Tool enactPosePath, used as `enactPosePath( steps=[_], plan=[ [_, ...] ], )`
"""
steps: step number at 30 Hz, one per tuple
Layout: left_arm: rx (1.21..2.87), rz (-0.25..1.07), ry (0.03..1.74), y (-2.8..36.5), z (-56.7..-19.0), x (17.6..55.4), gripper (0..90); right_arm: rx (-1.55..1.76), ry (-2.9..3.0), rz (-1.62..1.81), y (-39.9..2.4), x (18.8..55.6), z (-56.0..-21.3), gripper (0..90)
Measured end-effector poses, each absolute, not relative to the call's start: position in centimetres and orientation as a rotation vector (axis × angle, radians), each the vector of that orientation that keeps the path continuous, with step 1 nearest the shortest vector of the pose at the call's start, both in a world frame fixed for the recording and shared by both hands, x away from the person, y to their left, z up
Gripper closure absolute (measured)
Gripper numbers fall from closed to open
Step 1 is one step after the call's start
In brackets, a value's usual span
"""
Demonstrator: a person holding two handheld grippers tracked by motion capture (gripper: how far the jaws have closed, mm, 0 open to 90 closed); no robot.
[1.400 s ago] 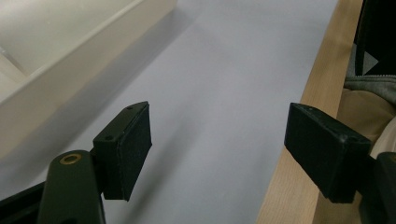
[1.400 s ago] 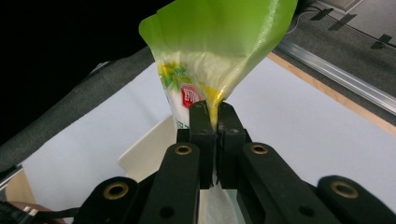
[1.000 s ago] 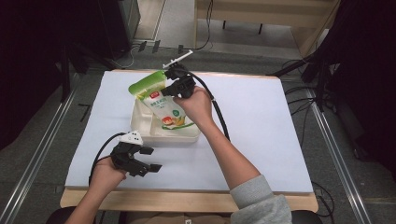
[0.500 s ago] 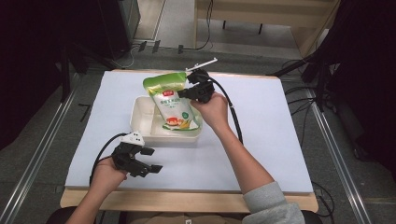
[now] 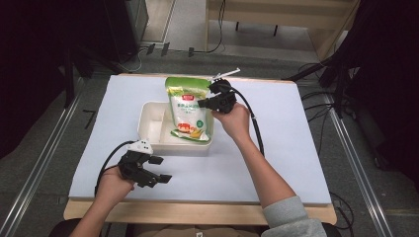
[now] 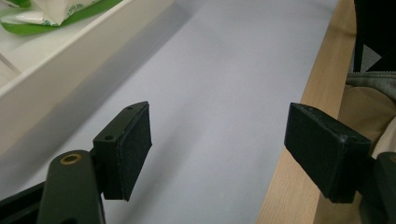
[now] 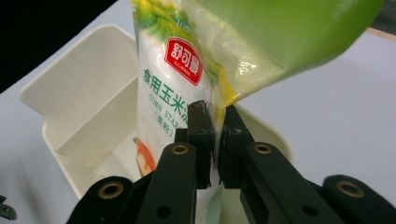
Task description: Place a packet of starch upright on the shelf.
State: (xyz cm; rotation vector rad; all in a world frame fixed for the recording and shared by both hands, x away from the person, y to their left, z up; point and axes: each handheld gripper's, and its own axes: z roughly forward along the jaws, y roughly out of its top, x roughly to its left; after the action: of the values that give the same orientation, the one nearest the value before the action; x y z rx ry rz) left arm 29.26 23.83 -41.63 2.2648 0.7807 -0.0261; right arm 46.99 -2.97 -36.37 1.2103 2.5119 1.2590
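Observation:
A green and white corn starch bag point(image 5: 188, 107) point(image 7: 177, 79) stands tilted in the right part of a white divided tray point(image 5: 150, 118) point(image 7: 74, 93), its top leaning toward the table's far edge. My right gripper point(image 5: 207, 102) point(image 7: 214, 122) is shut on the bag's right side edge, the pads pinching the plastic. My left gripper point(image 5: 157, 170) point(image 6: 219, 140) rests open near the table's front left, its jaws wide apart over bare white tabletop, a little in front of the tray's point(image 6: 56, 56) near wall.
The white table cover point(image 5: 296, 148) has free room to the right of the tray and along the front. The wooden table edge point(image 6: 299, 140) runs close by my left gripper. Metal rails point(image 5: 44, 158) flank the table, and cables point(image 5: 321, 106) lie on the floor beyond.
My right gripper has carried the bag to the right and downward, and the bag has swung from lying slanted over the tray to standing more upright in its right part. The left gripper has stayed put.

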Motion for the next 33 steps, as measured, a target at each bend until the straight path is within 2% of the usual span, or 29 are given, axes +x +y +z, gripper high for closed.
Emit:
enactPosePath(
  steps=[9, 14, 16, 20, 27, 33],
  plan=[
    [2.247, -0.034, 0.765, 23.9, -41.6, 29.2, 23.6, 1.264, 2.515, 1.267, -4.1, 47.3, -37.4, 85.7],
    [2.247, -0.04, 0.753, 23.7, -41.6, 29.3, 23.5, 1.169, 2.522, 1.228, -3.9, 47.2, -37.5, 76.1],
    [2.25, -0.039, 0.76, 23.7, -41.5, 29.4, 23.5, 1.141, 2.526, 1.24, -4.0, 47.0, -37.5, 65.7],
    [2.256, -0.039, 0.766, 23.8, -41.6, 29.5, 23.5, 1.147, 2.549, 1.252, -4.2, 46.9, -37.4, 53.4],
    [2.263, -0.042, 0.774, 23.8, -41.6, 29.5, 23.4, 1.109, 2.559, 1.28, -5.5, 45.8, -36.7, 47.2],
    [2.266, -0.037, 0.782, 23.8, -41.7, 29.5, 23.3, 1.115, 2.558, 1.274, -6.9, 45.0, -36.1, 46.4]
  ],
)
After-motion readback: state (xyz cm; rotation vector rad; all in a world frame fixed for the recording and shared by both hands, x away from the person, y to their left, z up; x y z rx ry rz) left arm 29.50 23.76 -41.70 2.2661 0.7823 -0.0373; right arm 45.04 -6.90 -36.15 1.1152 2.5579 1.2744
